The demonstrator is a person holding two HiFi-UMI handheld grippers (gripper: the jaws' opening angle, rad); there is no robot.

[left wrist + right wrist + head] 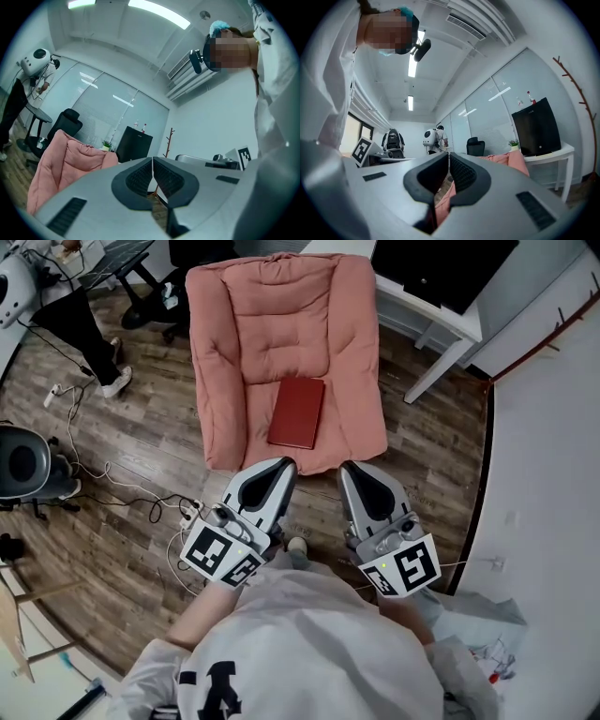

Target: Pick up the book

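A dark red book [297,412] lies flat on the seat of a pink cushioned armchair [281,324] in the head view. My left gripper [287,465] hovers just in front of the chair's front edge, jaws shut and empty. My right gripper [348,468] hangs beside it at the same edge, also shut on nothing. Both tips stay short of the book. In the left gripper view the left gripper [152,161] points above the armchair [65,164]. In the right gripper view the pink armchair [513,164] shows past the right gripper [448,158]. The book is hidden in both gripper views.
A white desk [427,315] with a dark cabinet stands right of the chair. Cables and a power strip [187,512] trail on the wooden floor at left. A person's leg and shoe [112,381] show at upper left, near an office chair [28,465]. A coat stand [168,140] stands ahead.
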